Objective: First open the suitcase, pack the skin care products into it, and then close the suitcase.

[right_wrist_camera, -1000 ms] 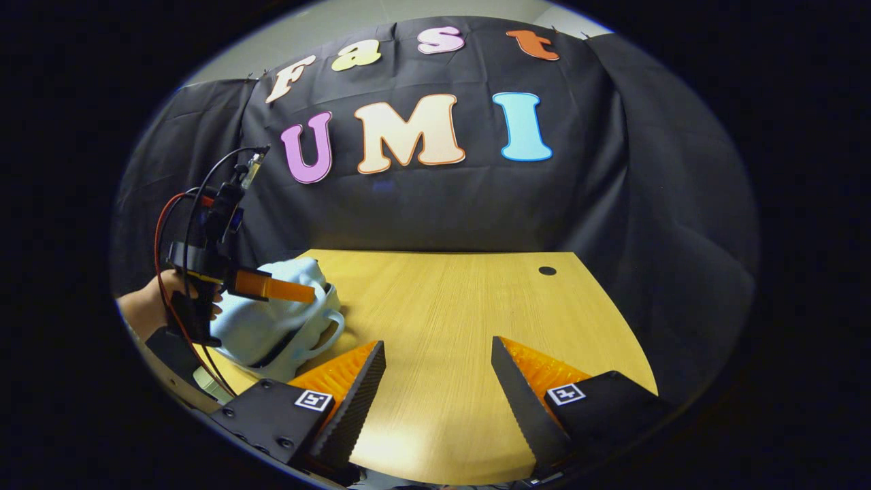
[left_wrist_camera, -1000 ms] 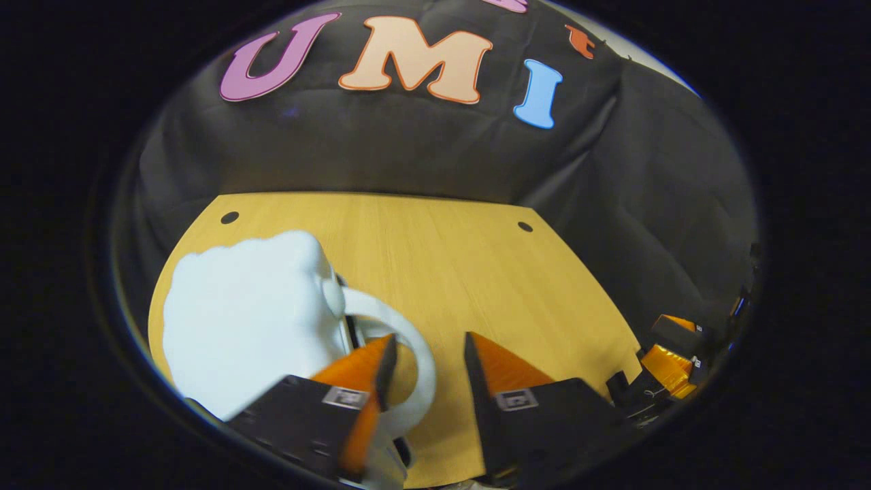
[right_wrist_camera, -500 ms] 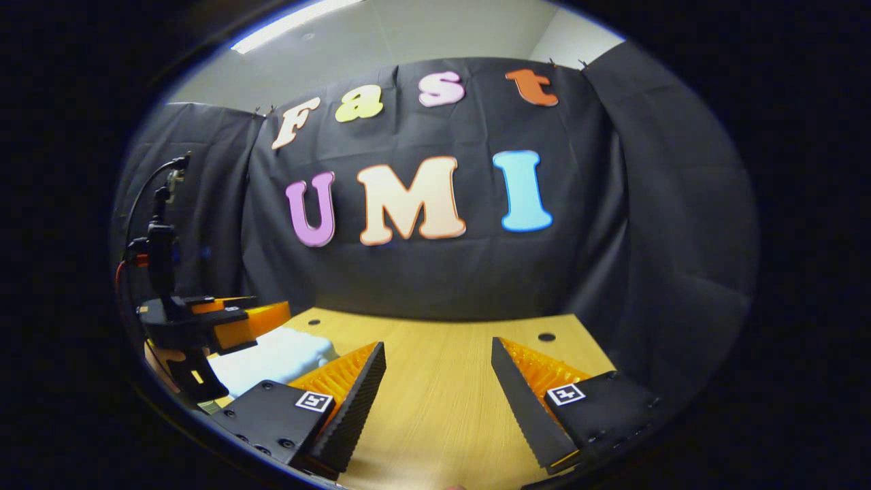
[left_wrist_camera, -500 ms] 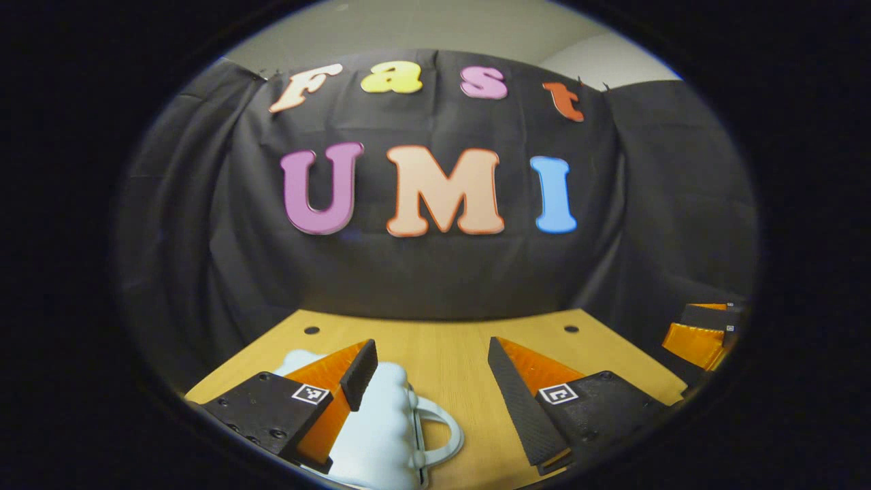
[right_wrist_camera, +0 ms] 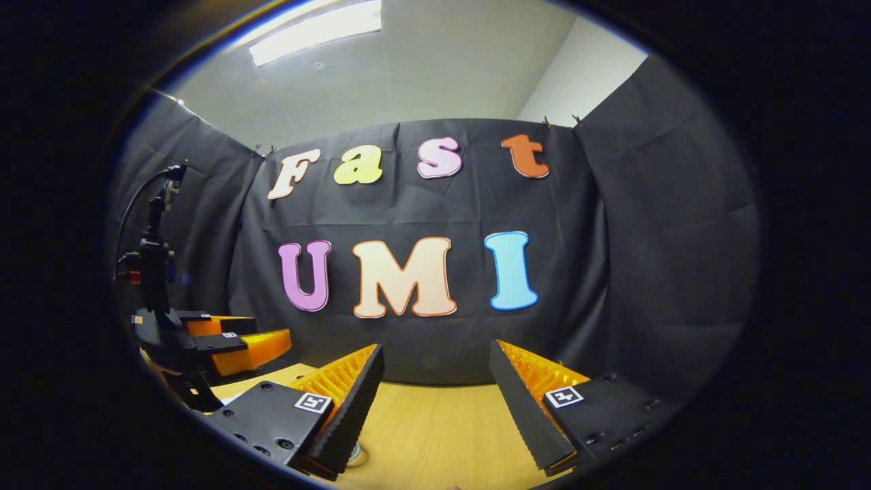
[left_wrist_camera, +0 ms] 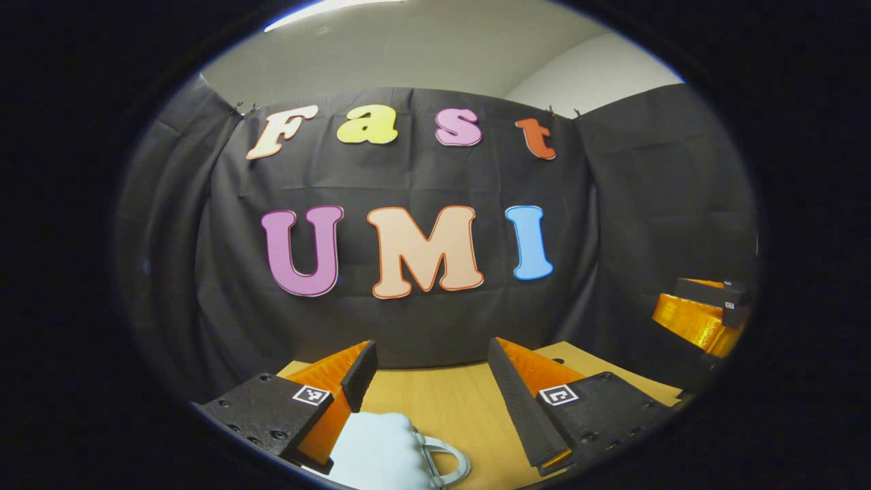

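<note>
The small pale blue suitcase (left_wrist_camera: pixel 378 450) with a white loop handle (left_wrist_camera: pixel 454 463) lies on the wooden table (left_wrist_camera: pixel 449 401), low in the left gripper view. It sits just under and in front of the left finger. My left gripper (left_wrist_camera: pixel 430 347) is open and level, with nothing between its fingers. Its orange fingers (right_wrist_camera: pixel 248 348) also appear at the left of the right gripper view. My right gripper (right_wrist_camera: pixel 436 348) is open above the table (right_wrist_camera: pixel 435 435) and holds nothing. It appears again at the right edge (left_wrist_camera: pixel 701 313) of the left gripper view.
Black cloth walls close off the table's back and sides. A cable and a mast (right_wrist_camera: pixel 153 252) rise from the left gripper's body.
Both grippers have tilted up from looking down at the table to looking level at the back wall. The suitcase has dropped to the bottom of the left gripper view.
</note>
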A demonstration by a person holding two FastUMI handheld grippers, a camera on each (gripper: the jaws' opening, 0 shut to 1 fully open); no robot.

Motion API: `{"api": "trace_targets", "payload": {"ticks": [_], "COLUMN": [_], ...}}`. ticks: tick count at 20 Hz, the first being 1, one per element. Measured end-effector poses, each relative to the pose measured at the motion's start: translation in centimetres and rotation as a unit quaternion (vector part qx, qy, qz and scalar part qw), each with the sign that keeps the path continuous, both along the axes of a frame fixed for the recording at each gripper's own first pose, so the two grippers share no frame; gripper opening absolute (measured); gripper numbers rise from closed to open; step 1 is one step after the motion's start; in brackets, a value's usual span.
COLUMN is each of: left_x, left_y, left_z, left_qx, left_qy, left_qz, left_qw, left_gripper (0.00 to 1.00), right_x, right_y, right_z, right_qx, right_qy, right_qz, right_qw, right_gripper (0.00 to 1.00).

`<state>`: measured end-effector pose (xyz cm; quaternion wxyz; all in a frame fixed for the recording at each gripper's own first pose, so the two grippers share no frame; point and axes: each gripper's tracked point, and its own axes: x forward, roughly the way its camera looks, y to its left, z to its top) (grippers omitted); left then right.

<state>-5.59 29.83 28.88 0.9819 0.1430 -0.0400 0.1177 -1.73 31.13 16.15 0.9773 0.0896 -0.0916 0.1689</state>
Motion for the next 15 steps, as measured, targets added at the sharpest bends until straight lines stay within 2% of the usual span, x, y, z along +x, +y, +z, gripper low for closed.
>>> {"api": "trace_targets", "payload": {"ticks": [4,8,15], "left_x": [-0.8,-2.0,-2.8], "left_y": [0.8,2.0,3.4], "left_z": [0.2,1.4,1.8], "left_qx": [-0.007,0.011,-0.001], "left_qy": [0.006,-0.009,-0.016], "left_qz": [-0.008,-0.001,0.006], "left_qw": [1.000,1.000,1.000], "left_gripper": [0.95,0.96,0.96], "right_x": [-0.8,-1.4,-2.0], "right_y": [1.7,3.2,4.3], "right_z": [0.9,1.1,2.2], "right_qx": [0.000,-0.002,-0.002], "right_qy": [-0.008,-0.011,-0.023], "right_qz": [0.004,0.013,0.016], "right_qw": [1.000,1.000,1.000], "right_gripper": [0.98,0.98,0.98]}}
